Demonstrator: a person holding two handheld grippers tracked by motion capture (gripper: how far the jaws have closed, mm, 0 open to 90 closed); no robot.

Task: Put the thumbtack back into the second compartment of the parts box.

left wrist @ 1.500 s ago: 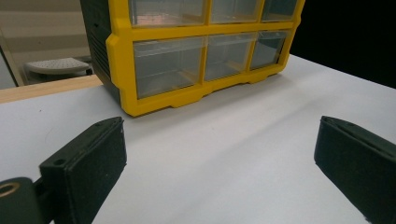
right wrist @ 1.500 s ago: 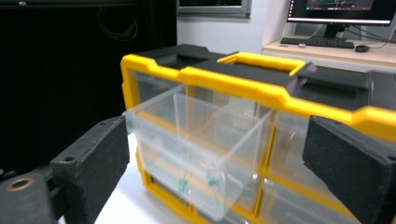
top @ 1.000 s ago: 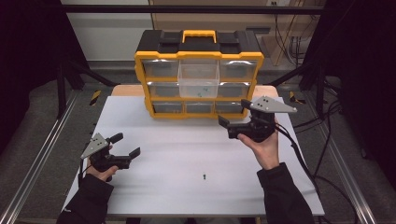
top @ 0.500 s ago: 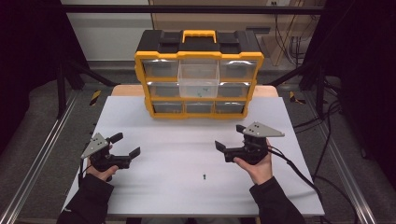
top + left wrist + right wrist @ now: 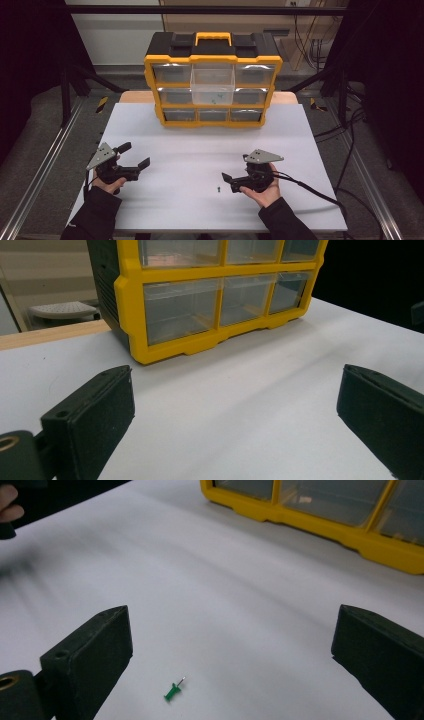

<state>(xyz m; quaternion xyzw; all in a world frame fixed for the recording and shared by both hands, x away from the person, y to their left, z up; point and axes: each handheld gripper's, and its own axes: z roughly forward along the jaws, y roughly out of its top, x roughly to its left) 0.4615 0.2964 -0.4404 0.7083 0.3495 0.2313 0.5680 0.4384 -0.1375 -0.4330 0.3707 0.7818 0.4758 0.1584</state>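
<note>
High view: overhead, near side, facing far across white worktop [image 5: 200, 150]. Both gripper views sit low, close to the surface; all three share the yellow drawer organizer [image 5: 213, 80] at the far edge.

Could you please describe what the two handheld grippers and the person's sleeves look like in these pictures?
Both the left gripper and the right gripper are black, each topped by a grey three-cornered plate. Their jaws are thick, blocky black pads with flat faces. A black cable trails from the right gripper across the white table. The person wears dark long sleeves reaching the wrists.
</note>
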